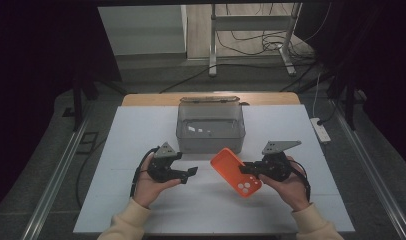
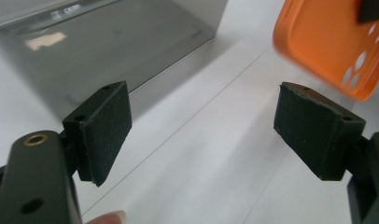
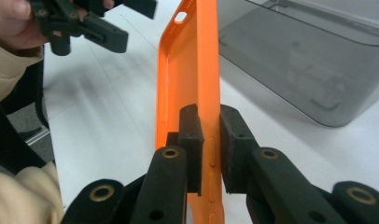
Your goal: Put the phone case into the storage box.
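Two hands level, right gripper [image 1: 248,169] fingers clamping orange phone case [image 1: 236,171], left gripper [image 1: 191,172] fingers apart.

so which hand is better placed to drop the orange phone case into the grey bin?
Right. The right gripper already clamps the phone case by its edge, just in front of the bin. The left gripper has its jaws open and empty, apart from the case.

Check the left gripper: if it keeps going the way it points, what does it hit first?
Probably the orange case held by the right gripper. The open left gripper points at it across bare table; depth is unclear, so it may pass just beside it.
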A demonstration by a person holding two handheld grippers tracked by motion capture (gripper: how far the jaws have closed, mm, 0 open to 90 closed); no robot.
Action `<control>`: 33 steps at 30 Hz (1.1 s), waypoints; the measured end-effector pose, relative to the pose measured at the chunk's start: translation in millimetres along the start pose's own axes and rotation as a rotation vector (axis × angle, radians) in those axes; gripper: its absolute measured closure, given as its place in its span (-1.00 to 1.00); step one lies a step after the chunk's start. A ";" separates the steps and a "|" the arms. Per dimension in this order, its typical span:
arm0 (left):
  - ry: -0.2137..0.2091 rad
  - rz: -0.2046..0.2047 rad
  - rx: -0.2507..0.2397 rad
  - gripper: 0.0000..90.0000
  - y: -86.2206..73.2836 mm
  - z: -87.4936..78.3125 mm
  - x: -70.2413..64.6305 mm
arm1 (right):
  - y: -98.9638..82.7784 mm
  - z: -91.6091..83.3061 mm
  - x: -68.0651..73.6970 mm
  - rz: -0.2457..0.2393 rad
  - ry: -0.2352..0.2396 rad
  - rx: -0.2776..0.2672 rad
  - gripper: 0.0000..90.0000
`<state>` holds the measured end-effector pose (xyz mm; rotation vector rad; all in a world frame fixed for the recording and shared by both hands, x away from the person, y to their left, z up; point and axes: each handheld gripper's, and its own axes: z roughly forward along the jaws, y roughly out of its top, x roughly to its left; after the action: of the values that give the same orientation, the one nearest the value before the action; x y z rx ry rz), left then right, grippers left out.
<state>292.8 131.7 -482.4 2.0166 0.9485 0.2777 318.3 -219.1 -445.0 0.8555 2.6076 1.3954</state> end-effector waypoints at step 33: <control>0.120 -0.105 0.008 -0.60 -68.6 -39.4 25.2 | 3.7 -3.4 4.1 0.070 -0.097 0.021 0.79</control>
<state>254.3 197.0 -516.5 1.9675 1.1284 0.3408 315.4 -218.0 -439.3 0.9999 2.5480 1.3098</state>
